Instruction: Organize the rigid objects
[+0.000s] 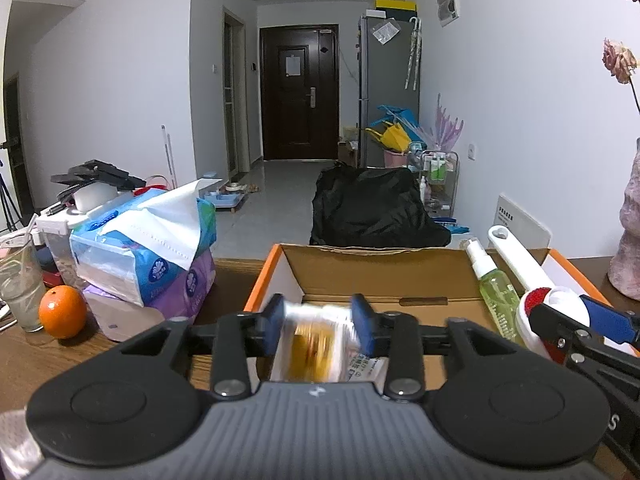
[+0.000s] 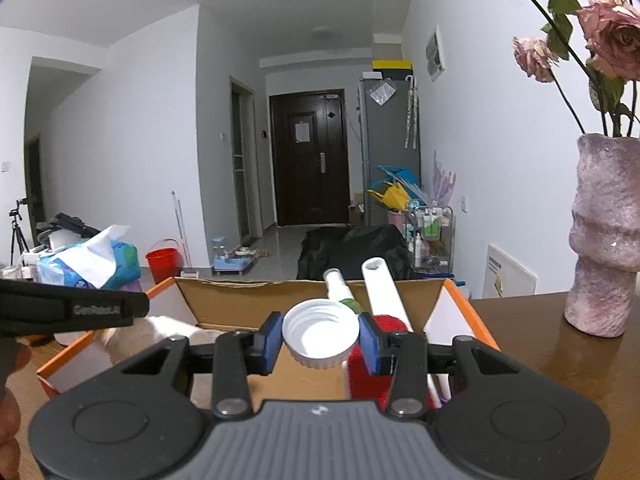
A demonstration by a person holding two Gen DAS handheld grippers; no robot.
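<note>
My left gripper (image 1: pixel 318 322) is shut on a blurred white bottle with a yellow label (image 1: pixel 316 346), held over the orange-edged cardboard box (image 1: pixel 280 268). My right gripper (image 2: pixel 320 334) is shut on a white screw cap (image 2: pixel 320 330), open side toward the camera, over the same box (image 2: pixel 240 304). In the box lie a green spray bottle (image 1: pixel 494 294) and a white-handled lint roller with a red head (image 1: pixel 520 264); both show in the right wrist view, the spray bottle (image 2: pixel 338 286) and the roller (image 2: pixel 384 292). The right gripper also shows at the left wrist view's right edge (image 1: pixel 580 328).
Tissue packs (image 1: pixel 148 244), an orange (image 1: pixel 62 311) and a glass (image 1: pixel 20 284) stand on the wooden table left of the box. A pink vase with dried roses (image 2: pixel 604 236) stands on the right. The left gripper's body (image 2: pixel 72 310) reaches in from the left.
</note>
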